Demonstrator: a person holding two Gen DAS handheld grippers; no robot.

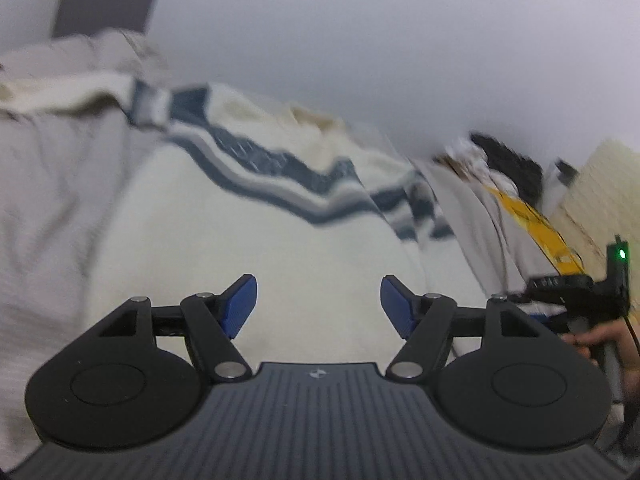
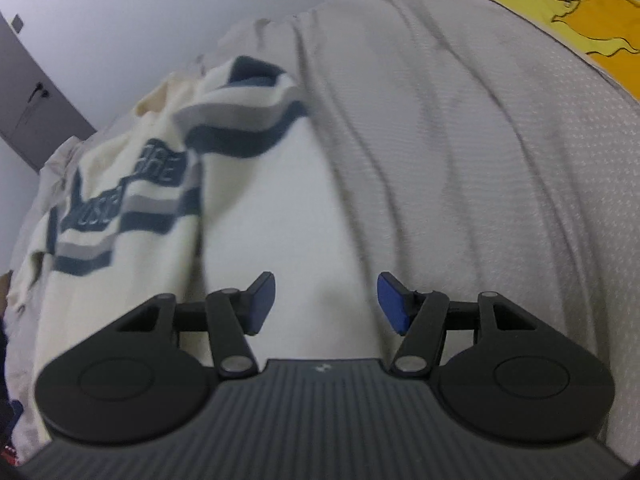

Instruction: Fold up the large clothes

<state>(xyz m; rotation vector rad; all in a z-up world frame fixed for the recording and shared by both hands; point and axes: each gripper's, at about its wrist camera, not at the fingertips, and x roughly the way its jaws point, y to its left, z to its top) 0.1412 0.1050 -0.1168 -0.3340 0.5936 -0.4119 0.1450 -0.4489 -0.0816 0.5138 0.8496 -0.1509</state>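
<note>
The sweater (image 1: 248, 216) is a cream knit with a navy-and-grey zigzag band across the chest. It lies spread on a pale grey textured bed cover (image 2: 460, 152).

**Orientation.** In the left wrist view the long axis of the sweater runs from the near centre toward the upper left; the hem end is nearest the camera and the chest band lies farther away. In the right wrist view the sweater (image 2: 132, 216) occupies the left half of the frame, with one sleeve folded across toward the centre, its striped section at the top.

**Left gripper** (image 1: 318, 304). Jaws stand apart, with nothing between the blue pads (image 1: 240, 304). The gripper hangs over the plain cream lower body of the sweater.

**Right gripper** (image 2: 326, 302). Jaws stand apart, with nothing between them. It sits above the folded sleeve, at the boundary between sleeve and bed cover.

**View differences.**
- The left wrist view alone shows the right gripper's body (image 1: 576, 288) with a green indicator light, and the hand (image 1: 600, 340) holding it.
- The right wrist view alone shows a yellow fabric (image 2: 560, 8) at the upper right and a grey door (image 2: 32, 108) at the left.

**Writing.** Lettering sits in the navy band; "USA" appears legible in the right wrist view, the upper word is too blurred to read.
</note>
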